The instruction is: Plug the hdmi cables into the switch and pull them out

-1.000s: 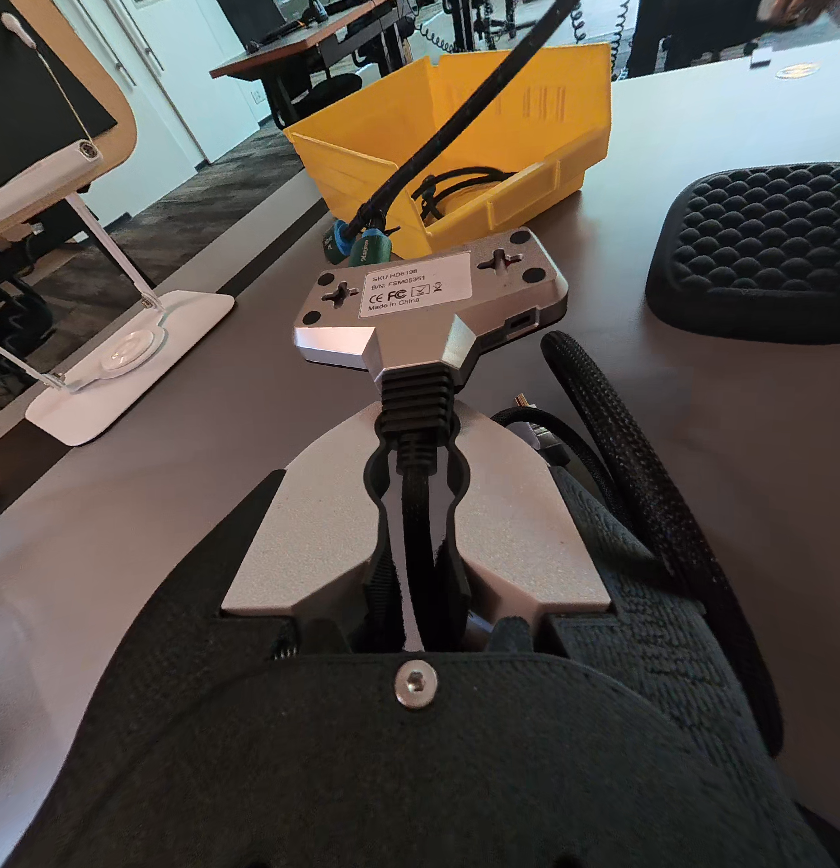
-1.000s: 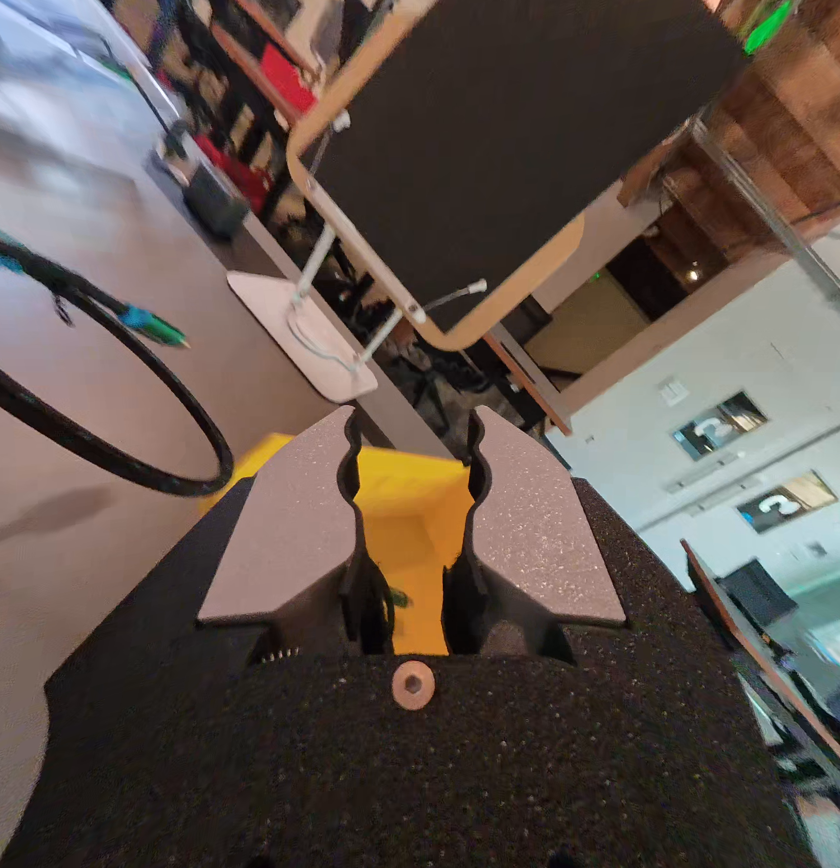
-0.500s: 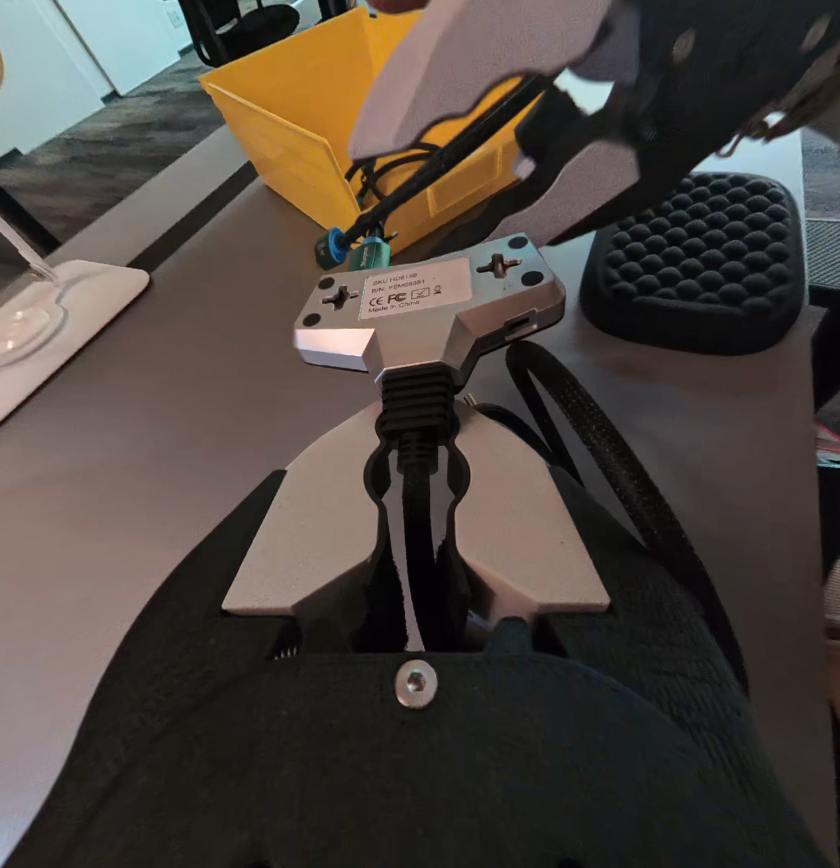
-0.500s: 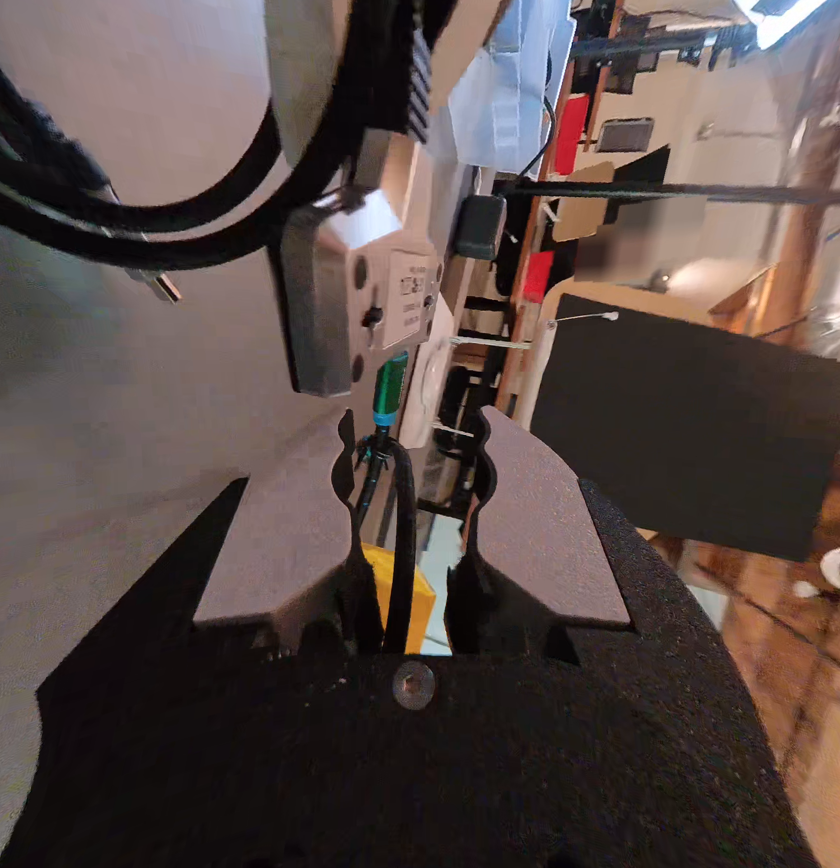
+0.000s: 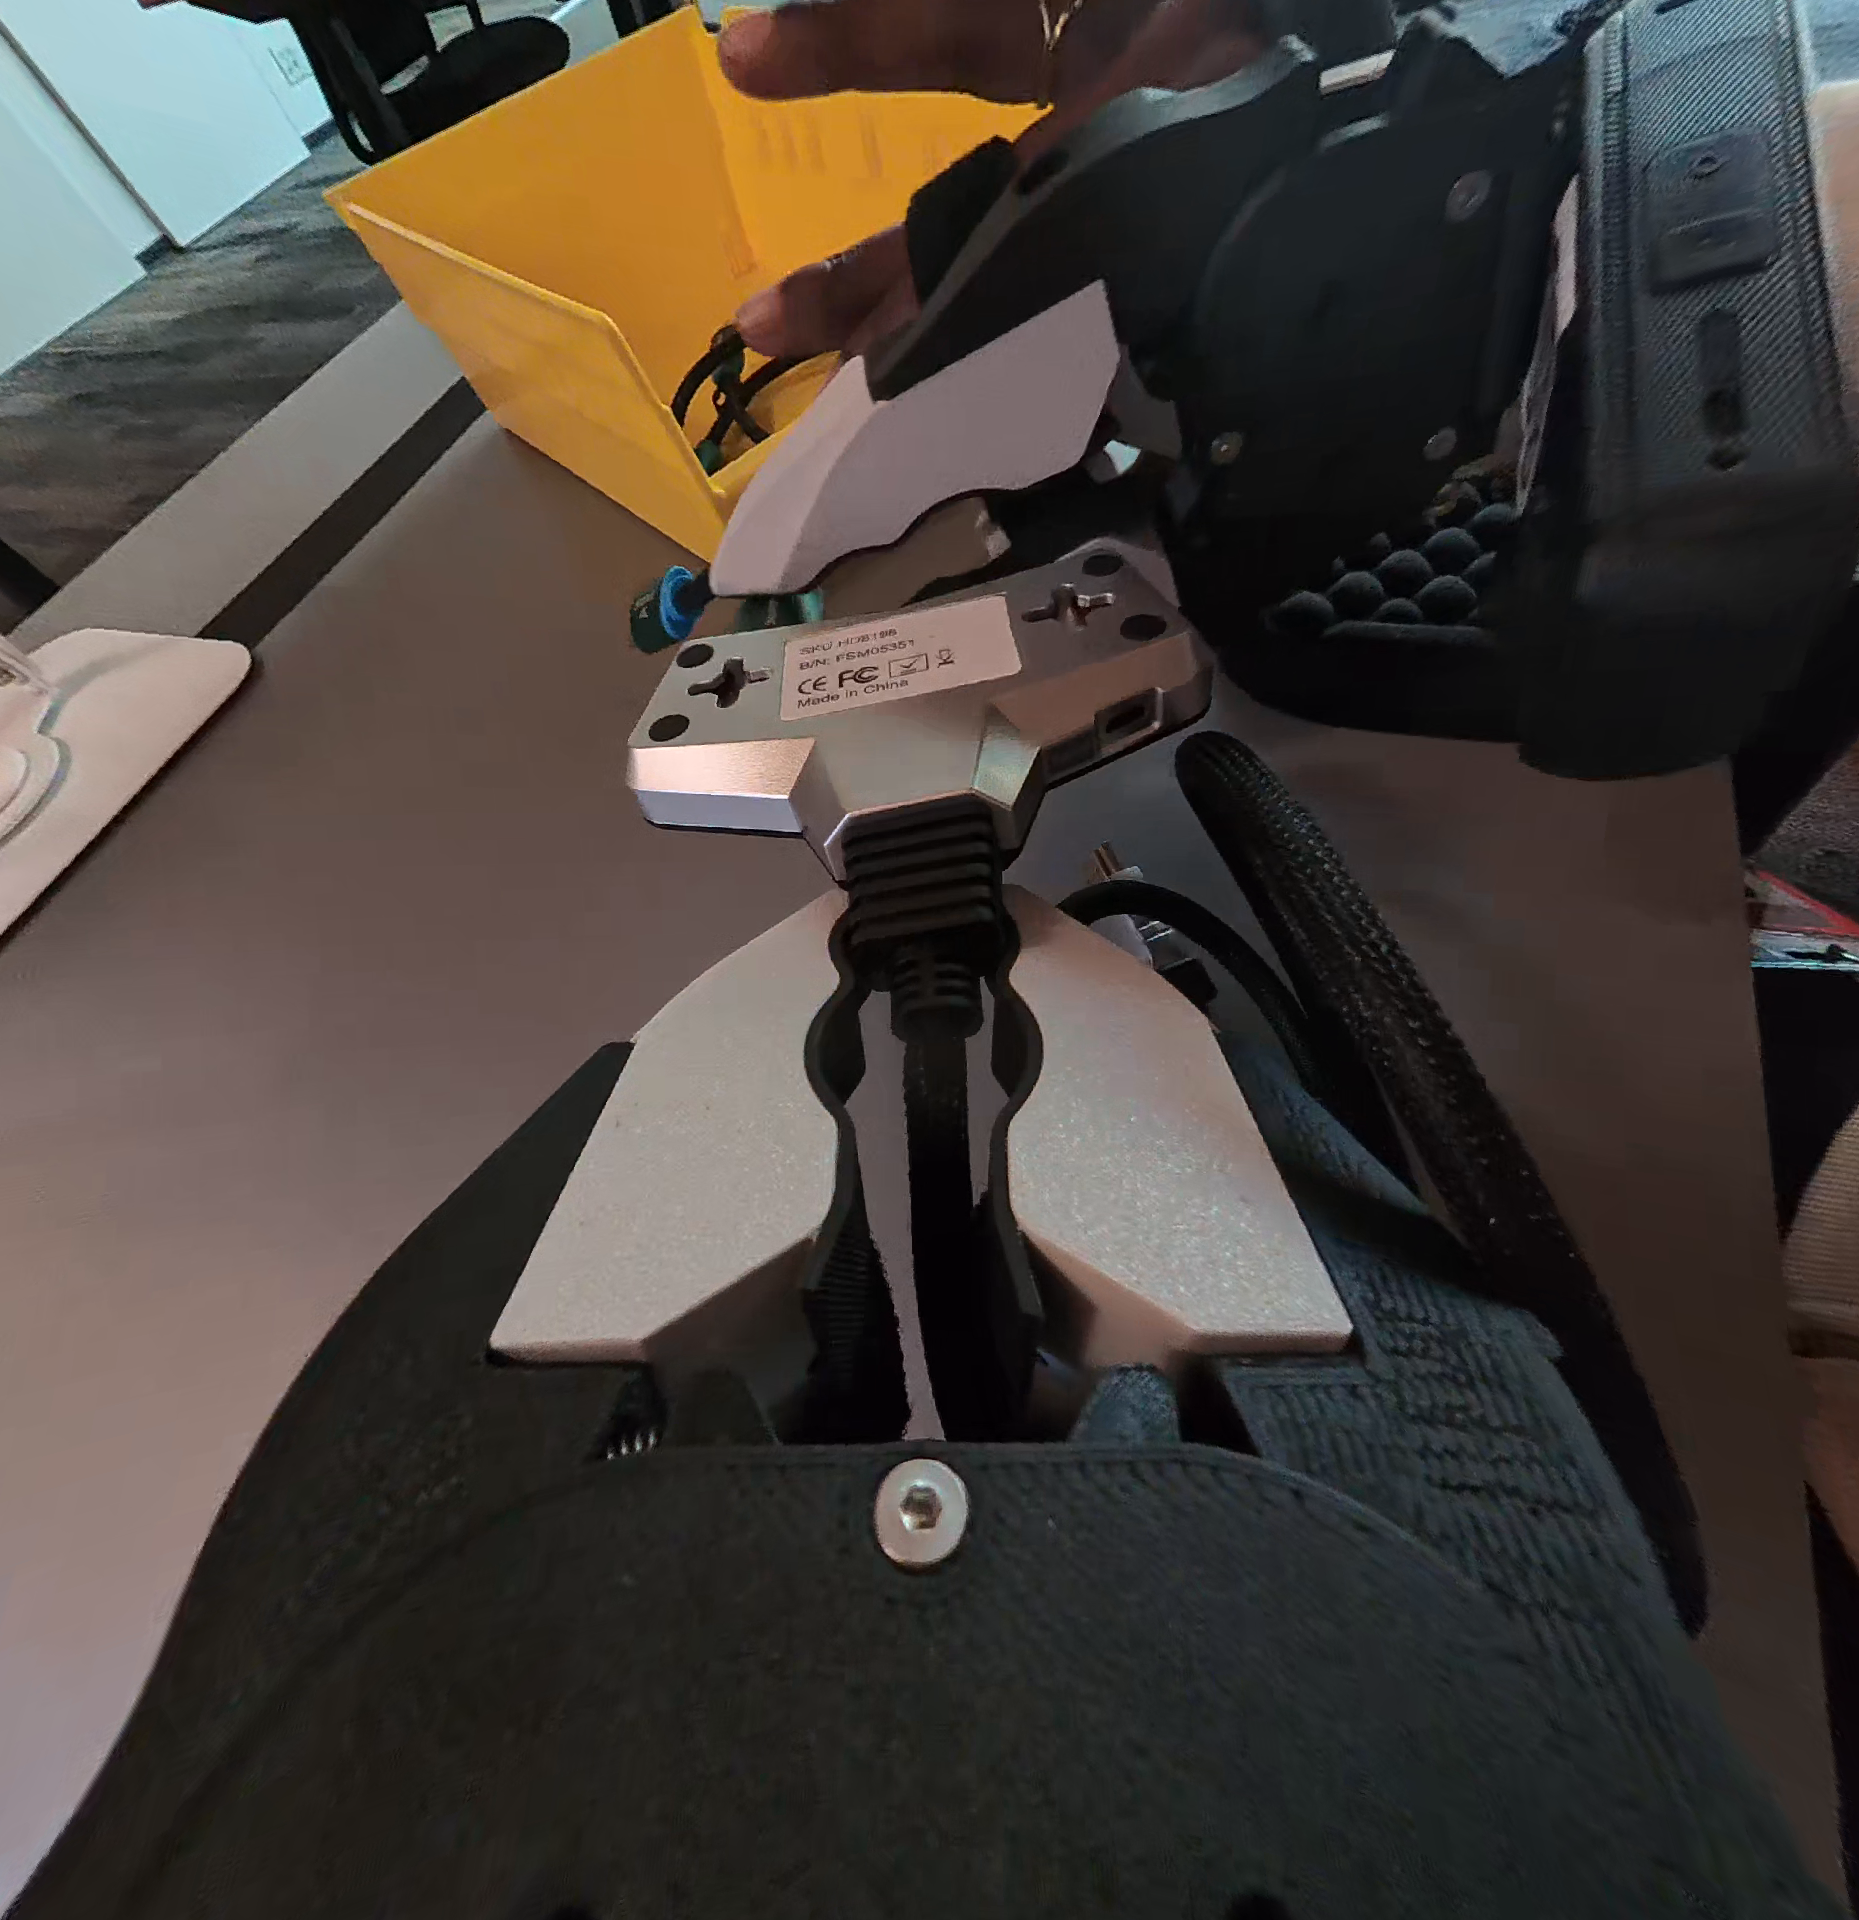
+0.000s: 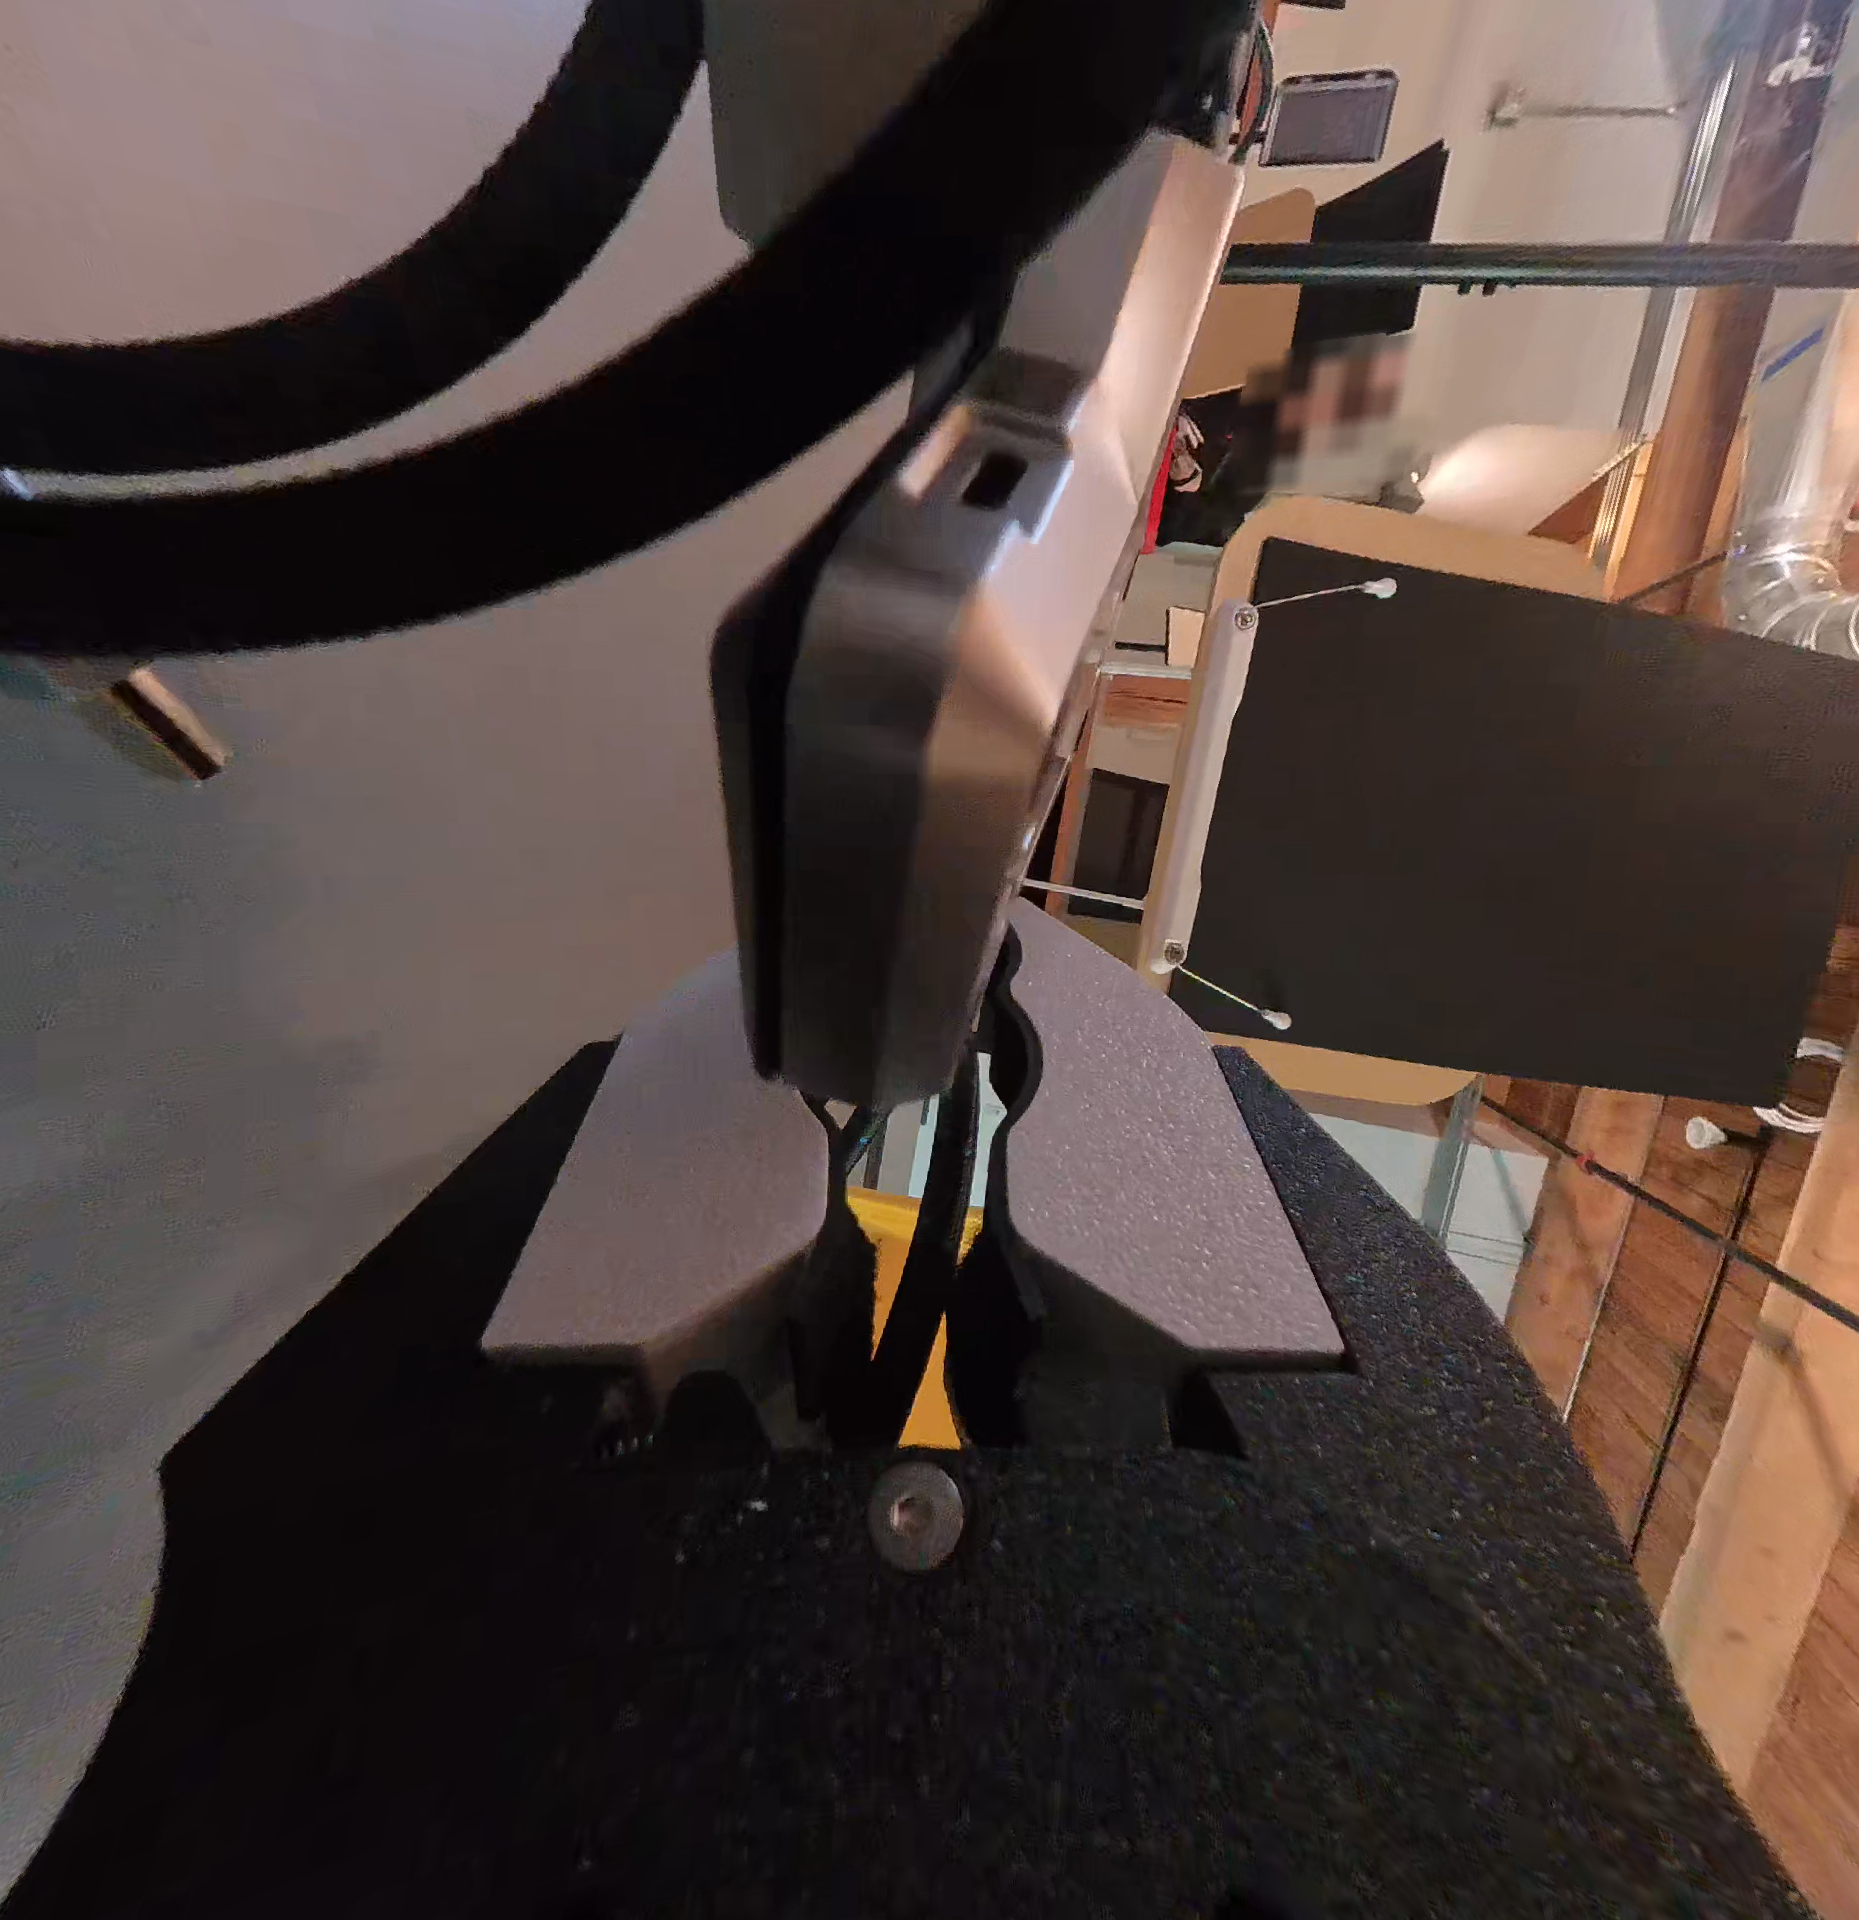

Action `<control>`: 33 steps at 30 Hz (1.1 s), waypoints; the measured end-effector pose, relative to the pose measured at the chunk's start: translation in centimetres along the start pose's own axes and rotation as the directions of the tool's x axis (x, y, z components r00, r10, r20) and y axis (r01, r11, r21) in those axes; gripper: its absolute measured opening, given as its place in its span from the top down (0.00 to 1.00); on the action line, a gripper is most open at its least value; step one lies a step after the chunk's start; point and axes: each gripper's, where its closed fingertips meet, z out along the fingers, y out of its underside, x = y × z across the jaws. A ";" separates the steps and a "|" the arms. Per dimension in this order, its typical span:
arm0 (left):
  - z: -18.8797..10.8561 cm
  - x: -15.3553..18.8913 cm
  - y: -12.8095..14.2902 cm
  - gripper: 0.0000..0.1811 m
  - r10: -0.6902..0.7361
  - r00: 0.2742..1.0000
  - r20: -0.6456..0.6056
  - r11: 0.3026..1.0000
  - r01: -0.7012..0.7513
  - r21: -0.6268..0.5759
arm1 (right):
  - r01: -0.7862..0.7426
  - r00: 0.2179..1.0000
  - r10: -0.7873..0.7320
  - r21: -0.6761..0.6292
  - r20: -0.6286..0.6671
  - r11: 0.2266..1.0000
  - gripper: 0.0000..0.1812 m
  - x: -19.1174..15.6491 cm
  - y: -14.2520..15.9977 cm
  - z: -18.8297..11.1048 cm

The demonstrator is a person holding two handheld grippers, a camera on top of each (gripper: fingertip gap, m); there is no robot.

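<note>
Silver metal, flat and T-shaped, the HDMI switch (image 5: 904,717) sits underside up just ahead of the left gripper (image 5: 925,940), with a white label and two keyhole slots facing the camera. Its ribbed black strain relief (image 5: 920,873) runs back between that gripper's two grey fingers (image 5: 717,1164), which are pressed in on the relief and on the switch's own black lead (image 5: 935,1195) behind it. The switch appears to hang slightly above the dark brown table (image 5: 364,935). At the switch's far edge, a teal-green HDMI plug (image 5: 663,615) on a thin black cable meets the housing; whether it is seated in the port cannot be told. The right gripper (image 5: 769,566) comes in from the upper right, one pale finger (image 5: 935,436) lying over that plug, with a person's hand (image 5: 863,291) behind it. In the right wrist view the switch (image 6: 904,727) fills the middle, edge-on and blurred, and the thin black cable (image 6: 930,1226) passes through the narrow gap between the right gripper's (image 6: 909,1023) fingers (image 6: 1143,1174); whether they pinch it cannot be told. A thick black braided cable (image 5: 1351,987) loops on the table to the right of the switch, with a small metal connector (image 5: 1112,860) beside it. A yellow plastic bin (image 5: 551,322) holding coiled cables stands beyond, and a white flat stand base (image 5: 83,717) lies at the left edge.
</note>
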 end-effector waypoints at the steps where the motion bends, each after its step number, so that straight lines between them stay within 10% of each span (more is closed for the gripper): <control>1: 0.1 0.2 0.0 0.89 0.000 1.000 -0.006 1.000 0.000 -0.003 | 0.002 1.000 -0.002 0.007 -0.006 1.000 0.87 0.0 -0.2 0.0; 29: -2.7 -0.8 -4.7 0.98 0.149 0.967 0.208 0.953 -0.196 0.233 | -0.040 0.969 0.036 -0.010 -0.246 0.999 0.93 7.6 3.2 -4.3; 33: -3.9 -0.8 -4.8 0.98 0.076 0.982 0.171 0.936 -0.130 0.326 | -0.159 0.946 0.117 -0.119 -0.301 0.980 0.97 9.9 8.0 -6.4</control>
